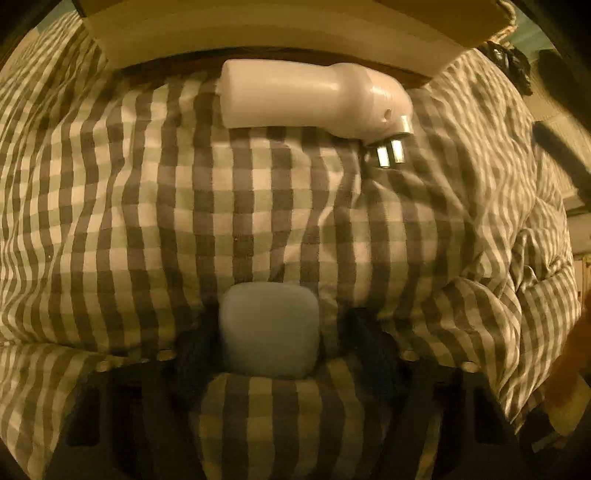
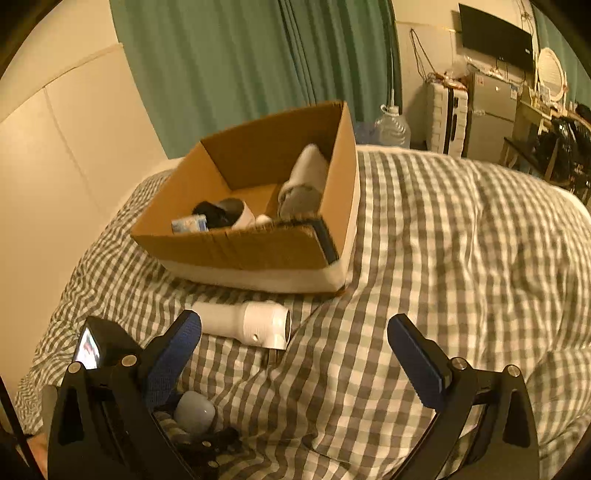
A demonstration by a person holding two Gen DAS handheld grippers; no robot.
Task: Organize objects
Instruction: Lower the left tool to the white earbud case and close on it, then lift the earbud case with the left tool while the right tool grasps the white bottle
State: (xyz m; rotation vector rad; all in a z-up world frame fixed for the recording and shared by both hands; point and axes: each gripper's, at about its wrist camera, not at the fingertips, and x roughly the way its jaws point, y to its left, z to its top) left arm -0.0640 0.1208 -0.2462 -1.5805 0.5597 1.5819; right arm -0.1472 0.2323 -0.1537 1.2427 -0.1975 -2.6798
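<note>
My left gripper [image 1: 269, 332] is shut on a small pale rounded case [image 1: 269, 330], low over the checked bedspread; the case also shows in the right wrist view [image 2: 194, 411]. A white charger plug [image 1: 314, 99] with metal prongs lies on the bedspread just in front of the cardboard box [image 1: 258, 33]. In the right wrist view the plug [image 2: 245, 323] lies below the open cardboard box [image 2: 240, 243], which holds several items. My right gripper [image 2: 295, 354] is open and empty, above the bedspread to the right of the left gripper.
The checked bedspread [image 2: 443, 258] covers the whole bed. A cream padded headboard [image 2: 55, 166] stands at the left and a green curtain [image 2: 240, 55] behind. A water bottle [image 2: 391, 129], a suitcase [image 2: 445, 122] and shelves stand beyond the bed.
</note>
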